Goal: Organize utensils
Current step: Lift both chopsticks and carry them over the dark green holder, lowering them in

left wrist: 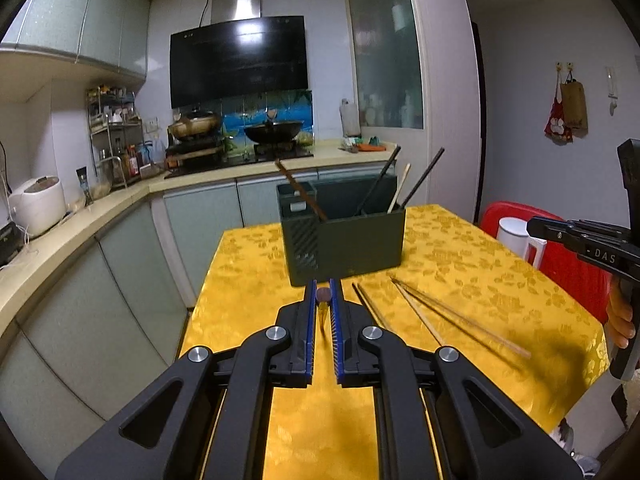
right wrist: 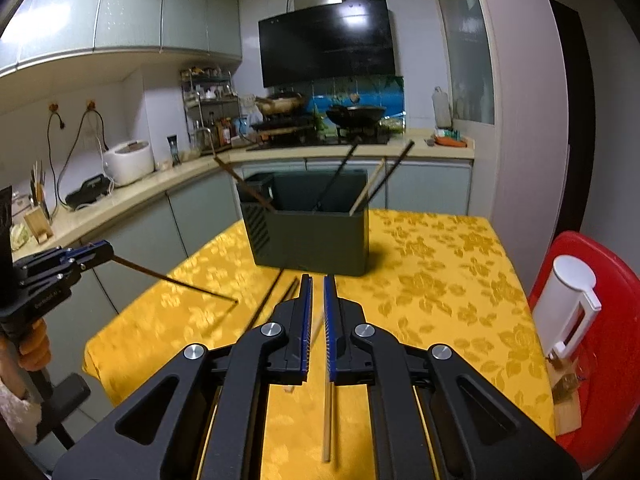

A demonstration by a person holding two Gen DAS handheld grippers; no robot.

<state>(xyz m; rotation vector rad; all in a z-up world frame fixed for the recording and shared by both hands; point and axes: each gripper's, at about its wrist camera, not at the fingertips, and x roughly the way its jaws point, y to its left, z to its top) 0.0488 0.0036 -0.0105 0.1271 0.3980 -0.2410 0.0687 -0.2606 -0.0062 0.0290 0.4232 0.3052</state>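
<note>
A dark green utensil holder (left wrist: 344,236) stands on the yellow tablecloth (left wrist: 256,264) with several chopsticks leaning in it; it also shows in the right wrist view (right wrist: 312,240). My left gripper (left wrist: 323,294) is shut on a dark brown chopstick (left wrist: 323,295), seen end-on; in the right wrist view that chopstick (right wrist: 176,280) slants down from the left gripper (right wrist: 105,250) to the cloth. My right gripper (right wrist: 317,280) hovers empty with its jaws slightly apart above loose chopsticks (right wrist: 327,420). More loose chopsticks (left wrist: 452,320) lie right of the left gripper.
A red stool (right wrist: 604,344) with a white container (right wrist: 568,312) stands right of the table. The kitchen counter (left wrist: 80,232) with a rice cooker (left wrist: 38,204) runs along the left, the stove with a wok (left wrist: 272,132) behind the holder.
</note>
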